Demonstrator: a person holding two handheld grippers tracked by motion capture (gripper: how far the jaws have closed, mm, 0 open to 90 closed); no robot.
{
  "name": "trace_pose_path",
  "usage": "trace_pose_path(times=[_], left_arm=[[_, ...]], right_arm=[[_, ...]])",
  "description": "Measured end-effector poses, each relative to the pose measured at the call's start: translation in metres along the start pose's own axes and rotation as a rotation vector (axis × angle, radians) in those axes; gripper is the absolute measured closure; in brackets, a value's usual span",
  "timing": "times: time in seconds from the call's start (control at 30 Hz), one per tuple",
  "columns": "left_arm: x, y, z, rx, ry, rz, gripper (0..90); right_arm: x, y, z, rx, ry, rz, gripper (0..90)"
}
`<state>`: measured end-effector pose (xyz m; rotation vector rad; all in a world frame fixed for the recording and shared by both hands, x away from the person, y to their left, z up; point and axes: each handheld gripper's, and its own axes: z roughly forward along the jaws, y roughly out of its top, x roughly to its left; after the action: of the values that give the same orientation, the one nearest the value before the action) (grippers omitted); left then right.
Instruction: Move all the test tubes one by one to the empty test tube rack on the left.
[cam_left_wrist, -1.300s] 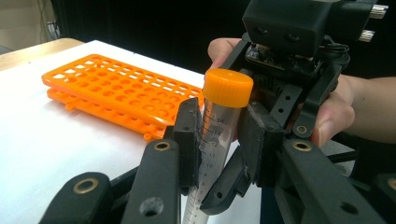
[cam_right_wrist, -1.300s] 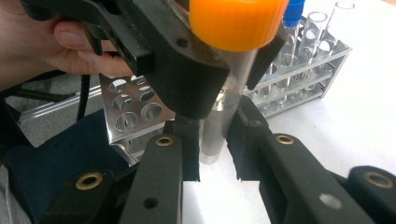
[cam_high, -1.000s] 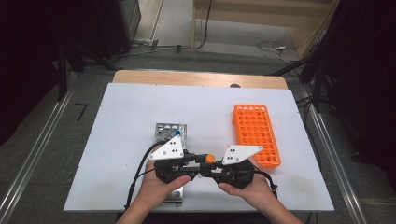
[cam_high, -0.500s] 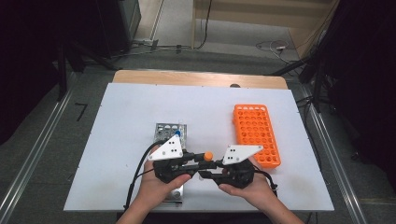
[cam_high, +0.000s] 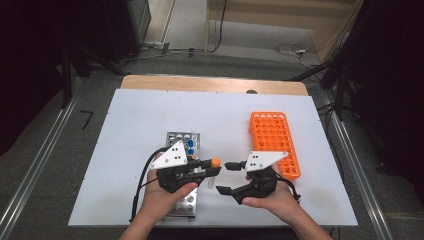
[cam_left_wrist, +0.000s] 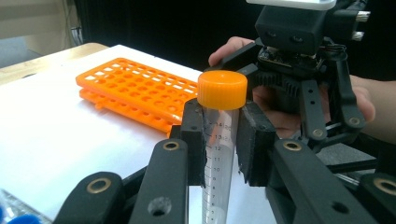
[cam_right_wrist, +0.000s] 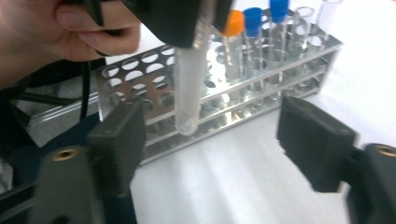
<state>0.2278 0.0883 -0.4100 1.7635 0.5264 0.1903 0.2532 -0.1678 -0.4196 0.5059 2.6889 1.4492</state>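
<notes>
Left gripper (cam_left_wrist: 219, 140) clamped on clear tube (cam_left_wrist: 217, 177) with orange cap (cam_left_wrist: 222, 89), held upright above white table (cam_high: 140, 125), beside metal rack (cam_right_wrist: 224, 93). Right gripper (cam_high: 226, 177) just opened wide, jaws apart, nothing pressed, tube's lower end between them. Orange rack (cam_high: 272, 137) farther right.

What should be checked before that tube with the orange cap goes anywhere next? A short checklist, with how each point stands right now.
1. Left gripper shut on the tube: ok, fingers press both sides just under the cap.
2. Cap seated on the tube: ok, it sits level.
3. Right gripper free of the tube: ok, its fingers have just been opening and nothing is between them.
4. Tube bottom clear of the metal rack: ok, it hangs in front of the rack, not in a hole.
5. Orange rack has free holes: ok.
6. Tube contents: cannot tell.
</notes>
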Motion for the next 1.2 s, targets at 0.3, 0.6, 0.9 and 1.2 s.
trace_pose_path(times=[0.3,0.6,0.9,1.2], left_arm=[[0.010,-0.002,-0.013,-0.008,0.044,-0.004,75.0],[0.016,-0.004,-0.023,-0.004,0.082,0.001,75.0],[0.025,-0.011,-0.030,-0.025,0.130,-0.012,75.0],[0.030,-0.021,-0.029,-0.040,0.186,-0.015,74.9]], right_arm=[[-0.017,-0.006,-0.010,-0.010,0.019,0.007,0.0],[-0.038,-0.015,-0.022,-0.023,-0.021,0.047,0.0],[-0.059,-0.026,-0.038,-0.037,-0.087,0.095,0.0],[-0.073,-0.037,-0.057,-0.051,-0.133,0.140,0.0]])
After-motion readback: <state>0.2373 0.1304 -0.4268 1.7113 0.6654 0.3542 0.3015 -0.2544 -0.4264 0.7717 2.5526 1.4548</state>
